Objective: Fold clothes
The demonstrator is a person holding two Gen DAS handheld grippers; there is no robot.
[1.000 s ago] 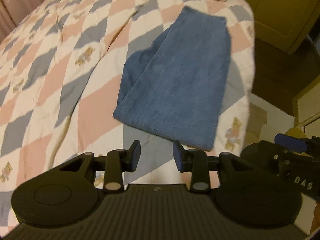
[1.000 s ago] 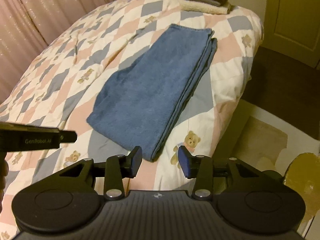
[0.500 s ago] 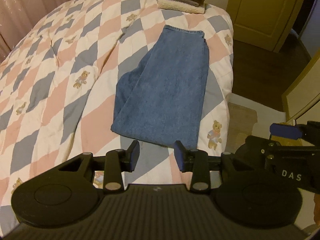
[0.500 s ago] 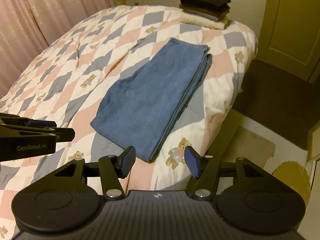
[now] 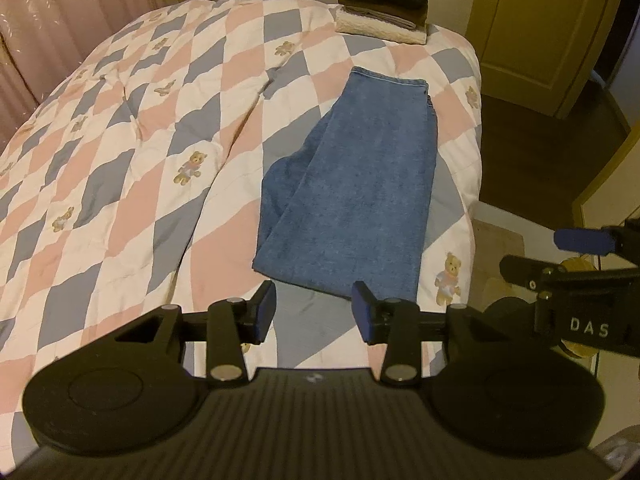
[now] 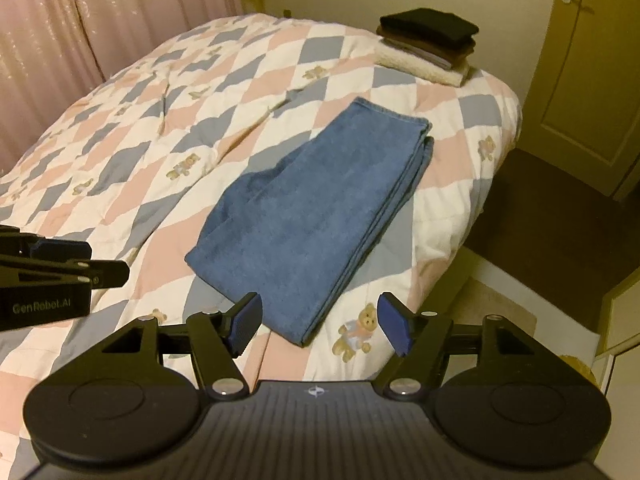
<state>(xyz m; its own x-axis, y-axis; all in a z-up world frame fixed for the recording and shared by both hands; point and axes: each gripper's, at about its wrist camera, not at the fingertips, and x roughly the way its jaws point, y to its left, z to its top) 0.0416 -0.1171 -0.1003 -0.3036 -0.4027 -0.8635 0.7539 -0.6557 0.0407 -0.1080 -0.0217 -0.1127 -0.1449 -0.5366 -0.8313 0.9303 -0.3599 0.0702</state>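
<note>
Pink curtains (image 6: 120, 12) and a yellow door (image 6: 580, 80) are seen behind a bed covered by a checked quilt (image 5: 120, 160) printed with small bears. Folded blue jeans (image 5: 352, 192) are laid flat on the quilt near its right edge, with a stack of folded clothes (image 5: 384, 8) set at the far corner, well apart from them. The left gripper (image 5: 314, 312) is held above the near end of the jeans, jaws spread and empty. The right gripper (image 6: 320, 322) is held likewise, jaws spread wider, nothing pinched.
</note>
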